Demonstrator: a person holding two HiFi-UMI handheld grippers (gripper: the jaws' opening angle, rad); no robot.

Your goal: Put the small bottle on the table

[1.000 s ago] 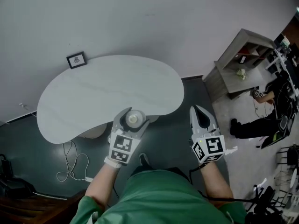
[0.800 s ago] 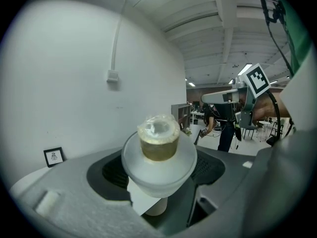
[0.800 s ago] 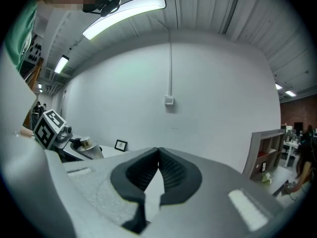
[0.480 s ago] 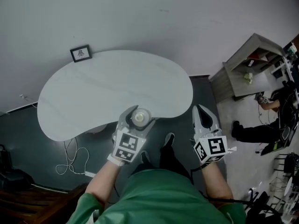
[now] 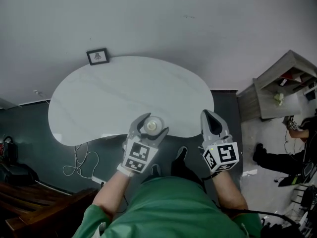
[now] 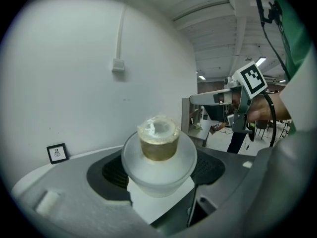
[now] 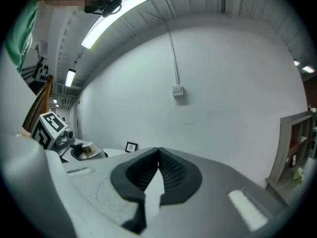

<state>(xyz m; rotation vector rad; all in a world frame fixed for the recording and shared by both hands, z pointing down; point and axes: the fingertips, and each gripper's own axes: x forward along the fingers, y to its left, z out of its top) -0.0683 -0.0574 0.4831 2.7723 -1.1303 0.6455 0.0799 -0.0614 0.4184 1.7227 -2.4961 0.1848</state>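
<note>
A small frosted bottle (image 6: 158, 157) with a gold neck and clear cap stands upright between the jaws of my left gripper (image 5: 148, 127), which is shut on it. In the head view the small bottle (image 5: 151, 126) hangs over the near edge of the white kidney-shaped table (image 5: 124, 95). My right gripper (image 5: 214, 120) is shut with nothing in it, level with the table's right end. In the right gripper view my right gripper (image 7: 158, 165) has its pads pressed together, and the left gripper (image 7: 74, 145) with the bottle shows at far left.
A small framed picture (image 5: 97, 56) stands at the table's far edge against the white wall. White cable (image 5: 79, 162) loops on the dark floor at left. A wooden shelf unit (image 5: 277, 90) and a person (image 5: 292, 148) are at right.
The view has shifted: the table now lies closer and more to the right. My left gripper with the bottle has moved forward, over the table's near edge. The right gripper stays shut.
</note>
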